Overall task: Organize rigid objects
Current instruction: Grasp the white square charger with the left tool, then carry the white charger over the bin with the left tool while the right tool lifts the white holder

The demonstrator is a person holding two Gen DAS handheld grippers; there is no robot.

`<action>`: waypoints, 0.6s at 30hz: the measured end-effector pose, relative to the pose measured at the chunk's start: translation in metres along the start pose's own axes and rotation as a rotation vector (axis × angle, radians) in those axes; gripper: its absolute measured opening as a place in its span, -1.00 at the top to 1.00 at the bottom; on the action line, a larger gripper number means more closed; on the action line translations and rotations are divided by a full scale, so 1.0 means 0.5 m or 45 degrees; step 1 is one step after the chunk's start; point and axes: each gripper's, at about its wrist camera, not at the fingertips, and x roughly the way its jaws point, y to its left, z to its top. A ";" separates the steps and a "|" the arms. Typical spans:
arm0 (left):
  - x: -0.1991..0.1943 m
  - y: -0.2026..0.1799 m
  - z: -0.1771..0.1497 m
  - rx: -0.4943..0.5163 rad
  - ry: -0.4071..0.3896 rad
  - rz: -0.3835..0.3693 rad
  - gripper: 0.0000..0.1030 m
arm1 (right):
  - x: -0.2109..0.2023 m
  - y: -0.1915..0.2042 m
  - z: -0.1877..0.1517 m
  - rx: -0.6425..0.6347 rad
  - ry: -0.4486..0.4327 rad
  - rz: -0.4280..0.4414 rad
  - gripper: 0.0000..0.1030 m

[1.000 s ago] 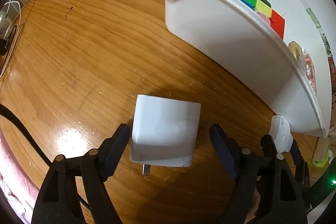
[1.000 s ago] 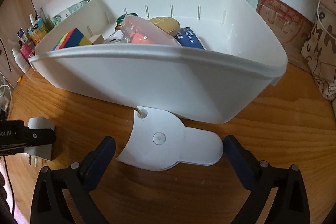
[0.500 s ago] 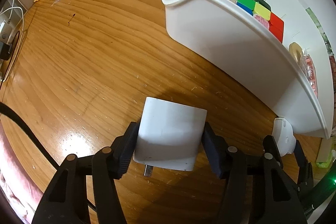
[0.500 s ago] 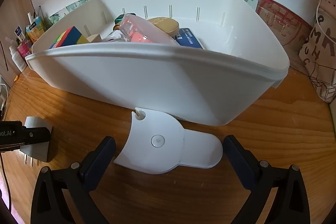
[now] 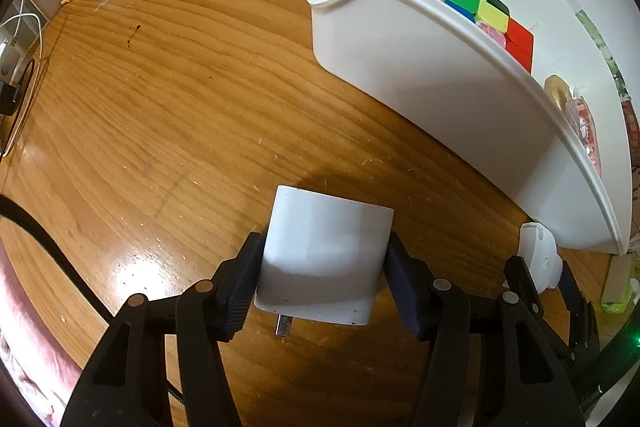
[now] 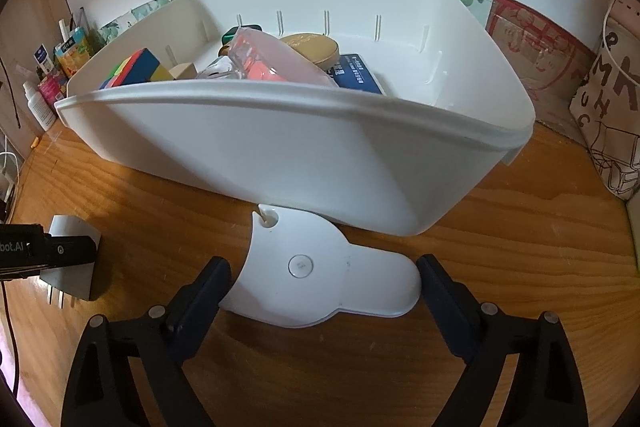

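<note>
Our left gripper (image 5: 322,285) has just closed: a second ago its jaws stood wide on either side of the white charger (image 5: 326,251), and now both pads press its flanks, prongs pointing back toward us. The charger is secured and can be lifted into the white bin (image 5: 404,67) ahead and to the right. Our right gripper (image 6: 322,289) waits with jaws wide around the flat white scoop (image 6: 320,271), which lies on the surface (image 5: 168,95) against the bin, not yet gripped.

White charger (image 5: 326,255); white bin (image 6: 280,163); grained amber wooden table (image 5: 180,99).
</note>
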 end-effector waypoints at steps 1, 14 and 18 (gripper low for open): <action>-0.001 0.002 -0.002 -0.002 0.002 -0.006 -0.22 | -0.002 -0.002 -0.001 0.003 0.005 0.005 -0.81; -0.012 0.031 -0.036 -0.042 0.026 -0.100 -0.20 | -0.025 -0.034 -0.010 0.087 0.050 -0.014 -0.81; -0.032 0.043 -0.052 -0.036 -0.005 -0.151 -0.20 | -0.044 -0.040 -0.014 0.099 0.036 -0.032 -0.81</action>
